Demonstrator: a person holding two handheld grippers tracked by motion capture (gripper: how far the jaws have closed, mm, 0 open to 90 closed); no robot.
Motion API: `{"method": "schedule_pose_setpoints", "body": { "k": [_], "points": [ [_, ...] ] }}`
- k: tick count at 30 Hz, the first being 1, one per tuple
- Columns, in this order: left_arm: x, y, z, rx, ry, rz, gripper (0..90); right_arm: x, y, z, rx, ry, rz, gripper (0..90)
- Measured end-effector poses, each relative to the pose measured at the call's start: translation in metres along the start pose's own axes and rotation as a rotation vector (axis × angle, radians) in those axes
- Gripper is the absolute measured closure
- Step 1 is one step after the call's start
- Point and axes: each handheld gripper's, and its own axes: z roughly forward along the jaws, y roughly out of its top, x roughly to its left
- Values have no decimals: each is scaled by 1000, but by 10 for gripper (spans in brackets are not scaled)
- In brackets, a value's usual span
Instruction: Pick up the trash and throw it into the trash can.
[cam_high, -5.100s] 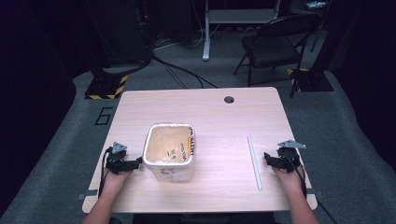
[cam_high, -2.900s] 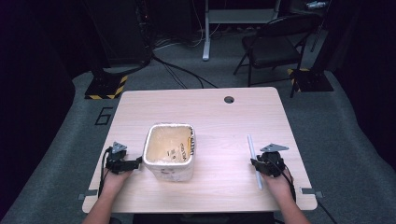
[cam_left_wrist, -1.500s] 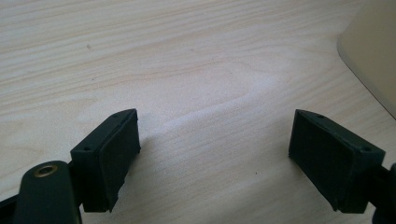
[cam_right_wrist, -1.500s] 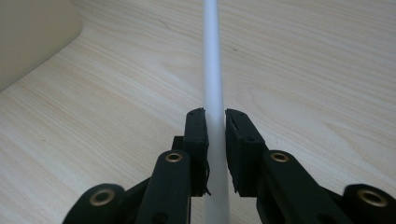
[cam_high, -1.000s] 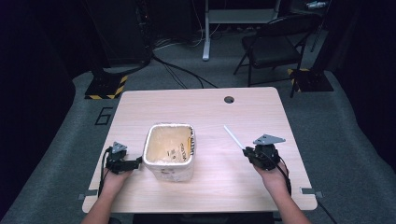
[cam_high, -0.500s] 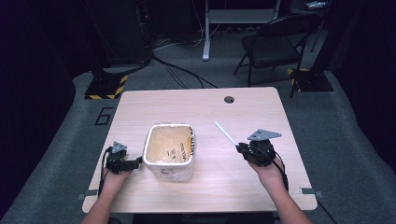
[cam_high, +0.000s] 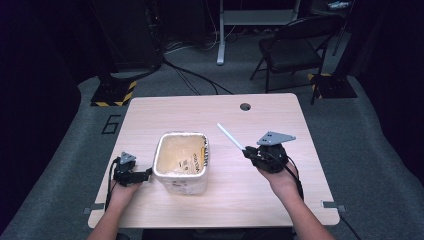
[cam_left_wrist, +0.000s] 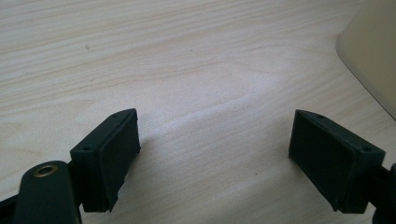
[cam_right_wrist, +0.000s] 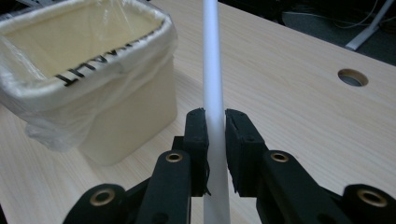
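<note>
Right hand-held gripper (cam_right_wrist: 215, 126) clamping tight on a white stick (cam_right_wrist: 212, 70), holding it raised off the worktop (cam_high: 300, 200) and slanting toward the cream bin (cam_high: 181, 160), lined with clear plastic. Left hand-held gripper (cam_left_wrist: 215, 154) resting on the worktop just beside the bin's left wall, jaws gaping wide, gripping nothing.

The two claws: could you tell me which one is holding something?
The right claw, shut on the white stick; the left claw stands open over bare table.
</note>
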Motion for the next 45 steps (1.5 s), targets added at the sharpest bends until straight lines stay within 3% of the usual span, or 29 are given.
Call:
{"method": "schedule_pose_setpoints", "body": {
  "k": [32,45],
  "points": [
    [0,0,0,0,0,0,160,38,48,40,-31,141,-100,790],
    [0,0,0,0,0,-1,161,51,59,61,-26,176,-107,790]
  ]
}}
